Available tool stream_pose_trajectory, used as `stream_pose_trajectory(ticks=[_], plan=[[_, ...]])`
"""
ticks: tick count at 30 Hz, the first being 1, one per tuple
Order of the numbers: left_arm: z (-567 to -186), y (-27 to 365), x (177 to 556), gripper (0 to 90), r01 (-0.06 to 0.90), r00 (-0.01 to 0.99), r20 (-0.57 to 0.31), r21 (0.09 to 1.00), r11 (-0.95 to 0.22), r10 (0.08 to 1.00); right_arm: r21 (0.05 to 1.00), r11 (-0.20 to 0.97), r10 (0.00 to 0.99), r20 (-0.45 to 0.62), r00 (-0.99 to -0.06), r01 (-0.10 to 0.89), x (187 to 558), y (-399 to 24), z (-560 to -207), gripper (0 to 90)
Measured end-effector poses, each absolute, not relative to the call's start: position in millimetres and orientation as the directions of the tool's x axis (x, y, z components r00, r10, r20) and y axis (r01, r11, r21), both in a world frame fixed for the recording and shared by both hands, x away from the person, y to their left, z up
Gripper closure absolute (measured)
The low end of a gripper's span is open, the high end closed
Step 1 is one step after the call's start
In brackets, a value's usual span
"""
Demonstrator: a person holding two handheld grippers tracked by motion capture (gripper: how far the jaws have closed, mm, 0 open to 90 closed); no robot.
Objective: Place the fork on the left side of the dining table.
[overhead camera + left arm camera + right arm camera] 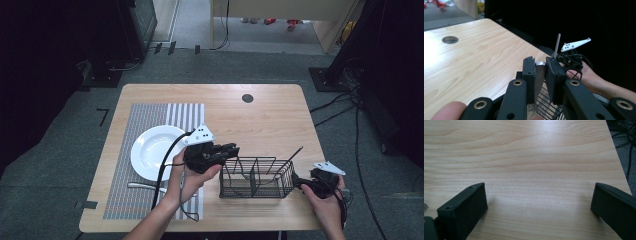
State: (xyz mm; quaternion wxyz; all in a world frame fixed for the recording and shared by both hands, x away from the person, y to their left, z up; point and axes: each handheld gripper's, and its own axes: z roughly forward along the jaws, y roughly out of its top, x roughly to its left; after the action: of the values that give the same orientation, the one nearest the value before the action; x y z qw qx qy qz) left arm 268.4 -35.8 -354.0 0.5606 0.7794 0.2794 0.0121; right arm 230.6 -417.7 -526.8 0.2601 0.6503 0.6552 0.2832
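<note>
I am holding a silver utensil (539,77) pinched between the pads of my left gripper (227,150), its handle end hanging over the near-left corner of the black wire caddy (256,178); whether it is a spoon or a fork I cannot tell, since the jaws are covering most of it. The caddy is sitting near the front edge of the table (270,112), split into compartments, and one dark-handled utensil (284,161) is leaning out of its right end. My right gripper (305,184) is resting just beside that right end, its jaws spread wide with bare wood between them. Left of the caddy, a fork (142,186) is lying on the striped placemat (150,150), partly hidden under my left forearm. Beyond it a white plate (150,150) is standing empty, crossed by the gripper's cable
</note>
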Motion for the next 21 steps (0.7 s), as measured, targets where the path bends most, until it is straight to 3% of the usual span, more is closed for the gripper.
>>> stream_pose_trajectory(ticks=[12, 21], plan=[[-362.5, -22.1, 264.9, 79.5, 0.358, 0.887, -0.256, 0.907, -0.222, 0.384, 0.711, -0.006, 0.999, 0.027, -0.019, 0.703, 231.2, -417.6, -526.9, 0.1], [-370.3, -6.6, 266.5, 79.5, 0.381, 0.882, -0.289, 0.903, -0.201, 0.371, 0.709, -0.005, 0.999, 0.026, -0.019, 0.705, 231.2, -417.6, -526.7, 0.1]])
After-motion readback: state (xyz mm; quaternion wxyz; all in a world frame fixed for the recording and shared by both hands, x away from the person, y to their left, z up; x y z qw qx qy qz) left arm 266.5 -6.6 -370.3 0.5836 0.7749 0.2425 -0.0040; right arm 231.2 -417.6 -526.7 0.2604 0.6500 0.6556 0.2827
